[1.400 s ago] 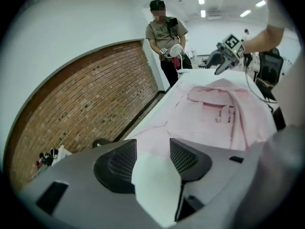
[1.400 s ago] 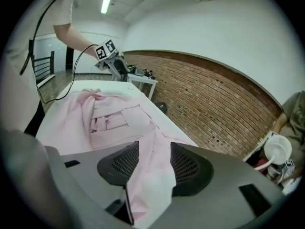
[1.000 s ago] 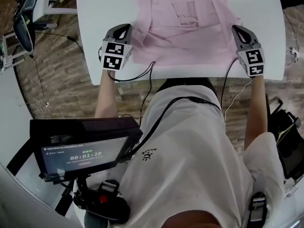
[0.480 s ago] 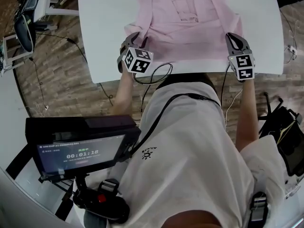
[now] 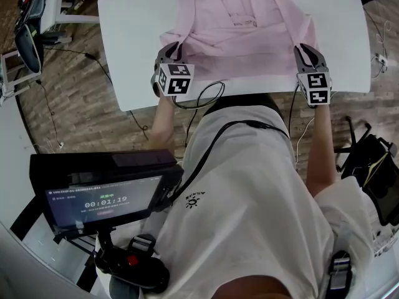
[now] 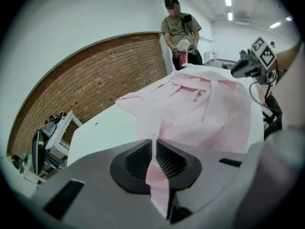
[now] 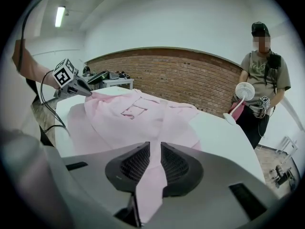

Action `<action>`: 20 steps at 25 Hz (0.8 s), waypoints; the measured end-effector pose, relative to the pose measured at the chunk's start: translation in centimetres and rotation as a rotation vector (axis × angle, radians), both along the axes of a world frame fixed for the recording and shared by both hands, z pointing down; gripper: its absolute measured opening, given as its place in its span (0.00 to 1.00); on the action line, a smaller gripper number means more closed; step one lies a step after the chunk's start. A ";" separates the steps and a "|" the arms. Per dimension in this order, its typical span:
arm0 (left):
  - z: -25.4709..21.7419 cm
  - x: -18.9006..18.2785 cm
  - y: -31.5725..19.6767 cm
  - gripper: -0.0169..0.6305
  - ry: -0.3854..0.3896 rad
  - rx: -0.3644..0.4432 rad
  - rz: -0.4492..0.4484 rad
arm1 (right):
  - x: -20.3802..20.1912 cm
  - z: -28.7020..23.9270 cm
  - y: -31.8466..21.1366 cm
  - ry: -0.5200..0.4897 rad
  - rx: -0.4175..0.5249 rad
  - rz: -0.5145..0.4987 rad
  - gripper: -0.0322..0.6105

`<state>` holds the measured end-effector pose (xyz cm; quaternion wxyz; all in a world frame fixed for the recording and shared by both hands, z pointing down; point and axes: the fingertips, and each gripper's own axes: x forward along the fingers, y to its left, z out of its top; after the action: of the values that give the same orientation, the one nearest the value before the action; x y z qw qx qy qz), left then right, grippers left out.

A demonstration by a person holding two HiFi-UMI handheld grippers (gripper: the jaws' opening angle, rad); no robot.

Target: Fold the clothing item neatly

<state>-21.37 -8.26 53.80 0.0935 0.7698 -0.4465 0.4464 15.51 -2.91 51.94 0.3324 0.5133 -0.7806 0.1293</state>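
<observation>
Left gripper (image 6: 153,157) is pinched tight on the pink shirt (image 5: 240,39) hem, and right gripper (image 7: 153,163) is clamped on it too, both at the white table (image 5: 124,17) near edge. The shirt lies across the tabletop, pocket (image 5: 239,11) up.

Pink shirt (image 5: 243,36), white table (image 5: 124,42), red-brown brick wall (image 6: 95,75).

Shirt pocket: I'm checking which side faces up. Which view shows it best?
The head view: it looks straight down on the pocket, its outline whole on the pink shirt. The right gripper view shows it foreshortened; the left gripper view leaves it lost among creased folds.
</observation>
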 end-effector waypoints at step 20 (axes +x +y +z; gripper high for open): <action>-5.9 -3.5 -5.0 0.07 0.055 -0.020 -0.066 | -0.6 1.6 -0.9 0.079 0.012 0.065 0.29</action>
<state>-24.92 -13.22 47.86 0.1278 0.7657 -0.4644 0.4263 14.89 -3.81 53.58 0.3557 0.5452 -0.7504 0.1151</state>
